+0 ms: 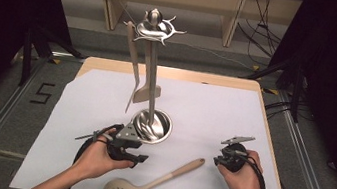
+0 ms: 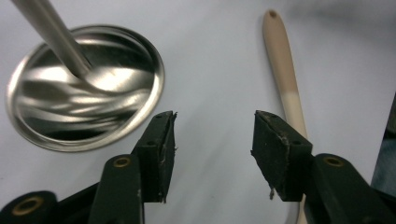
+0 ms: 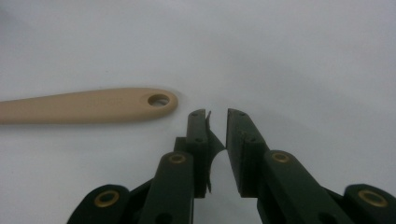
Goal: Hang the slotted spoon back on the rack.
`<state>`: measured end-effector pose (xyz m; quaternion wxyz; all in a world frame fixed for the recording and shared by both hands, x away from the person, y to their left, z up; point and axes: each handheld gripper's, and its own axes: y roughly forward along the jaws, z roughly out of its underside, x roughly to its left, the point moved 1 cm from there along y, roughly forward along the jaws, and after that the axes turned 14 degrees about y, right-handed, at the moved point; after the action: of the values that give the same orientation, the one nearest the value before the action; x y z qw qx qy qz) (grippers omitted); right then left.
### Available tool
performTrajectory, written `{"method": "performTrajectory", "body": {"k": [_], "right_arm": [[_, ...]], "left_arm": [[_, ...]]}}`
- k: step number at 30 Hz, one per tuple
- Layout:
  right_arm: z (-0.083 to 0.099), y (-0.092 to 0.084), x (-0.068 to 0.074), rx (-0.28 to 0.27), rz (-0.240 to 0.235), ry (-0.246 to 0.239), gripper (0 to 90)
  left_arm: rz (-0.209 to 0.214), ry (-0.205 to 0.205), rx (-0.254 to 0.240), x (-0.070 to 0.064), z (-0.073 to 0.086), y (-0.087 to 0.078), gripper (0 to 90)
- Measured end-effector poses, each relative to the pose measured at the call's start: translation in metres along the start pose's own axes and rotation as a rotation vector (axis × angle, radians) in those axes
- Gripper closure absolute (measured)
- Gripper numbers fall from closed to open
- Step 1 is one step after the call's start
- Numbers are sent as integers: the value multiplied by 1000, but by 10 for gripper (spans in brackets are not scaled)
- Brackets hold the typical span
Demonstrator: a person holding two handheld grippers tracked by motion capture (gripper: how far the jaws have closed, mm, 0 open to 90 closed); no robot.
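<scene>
**Two grippers around a beige skimmer**

Left gripper (image 1: 133, 156), held in the person's left hand (image 1: 96, 157), has its black jaws standing wide apart over bare white paper, with nothing between them. In the left gripper view the pads (image 2: 164, 154) look rubbery, matte and a little frayed at the edges, with brass-coloured rivets on the black arms behind them. Right gripper (image 1: 221, 159), in the right hand (image 1: 245, 179), shows its jaws close together with a narrow gap left between them, gripping nothing; a thin flap of pad material sticks out from one jaw.

Between the two grippers lies the skimmer (image 1: 153, 183), flat on the paper and free of both. It is smooth matte plastic, its round perforated head near the table's front edge and its long handle, darker tan toward the tip, running up to the right. The handle ends in a small oval hanging hole just beside the right gripper's jaws.

Just beyond the left gripper stands the rack (image 1: 153, 62): a shiny round steel base, a slim steel post, and a hooked crown on top. A beige spatula (image 1: 147, 89) hangs from it.

White paper (image 1: 204, 110) covers the wooden table (image 1: 170, 72). On the floor to the left, black tape forms a "5".
</scene>
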<state>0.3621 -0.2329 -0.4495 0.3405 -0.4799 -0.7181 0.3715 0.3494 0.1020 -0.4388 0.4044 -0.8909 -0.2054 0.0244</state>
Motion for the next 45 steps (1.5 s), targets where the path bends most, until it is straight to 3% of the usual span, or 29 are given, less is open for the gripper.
{"method": "performTrajectory", "body": {"k": [1, 2, 6, 7, 8, 10, 14, 15, 16, 18, 19, 22, 24, 26, 32, 34, 43, 44, 45], "right_arm": [[1, -1, 1, 18, 0, 25, 798], [1, 0, 0, 7, -3, 9, 800], [1, -1, 1, 10, -2, 7, 805], [2, -2, 4, 19, 0, 41, 807], [2, -2, 3, 7, -2, 24, 808], [2, -3, 2, 7, 0, 4, 809], [2, -4, 3, 19, 5, 18, 809], [2, -3, 2, 11, 3, 4, 808], [2, -3, 2, 10, 2, 4, 808], [2, -3, 3, 3, 2, 18, 807], [2, -3, 3, 2, 0, 18, 807], [2, -3, 3, 7, 3, 6, 807], [2, -2, 3, 14, -1, 4, 807], [3, -4, 5, 31, 2, 32, 806], [3, -4, 5, 28, 1, 33, 807], [2, -2, 3, 14, -2, 8, 807], [3, -4, 6, 31, 1, 36, 806], [3, -4, 5, 31, 0, 34, 806], [2, -2, 3, 13, -4, 8, 806]], "left_arm": [[11, 2, 25, -1, -2, 2, 518], [30, -6, 29, -4, -5, 6, 524], [92, 35, 160, -9, -16, 16, 556], [99, 32, 168, -11, -18, 20, 561], [107, 45, 173, -12, -20, 22, 562], [121, 27, 181, -18, -24, 28, 561], [150, 54, 222, -25, -31, 39, 562], [154, 30, 216, -28, -31, 41, 561], [179, 76, 246, -27, -32, 44, 561], [184, 80, 255, -30, -34, 46, 561], [191, 62, 255, -32, -34, 48, 562], [209, 75, 277, -36, -34, 52, 563], [212, 92, 300, -36, -34, 54, 568], [211, 85, 290, -38, -35, 54, 573], [214, 82, 285, -44, -36, 55, 574], [226, 86, 296, -47, -36, 56, 575], [206, 141, 348, -53, -41, 63, 607], [203, 127, 345, -55, -41, 64, 615], [208, 143, 357, -55, -42, 64, 621]]}}
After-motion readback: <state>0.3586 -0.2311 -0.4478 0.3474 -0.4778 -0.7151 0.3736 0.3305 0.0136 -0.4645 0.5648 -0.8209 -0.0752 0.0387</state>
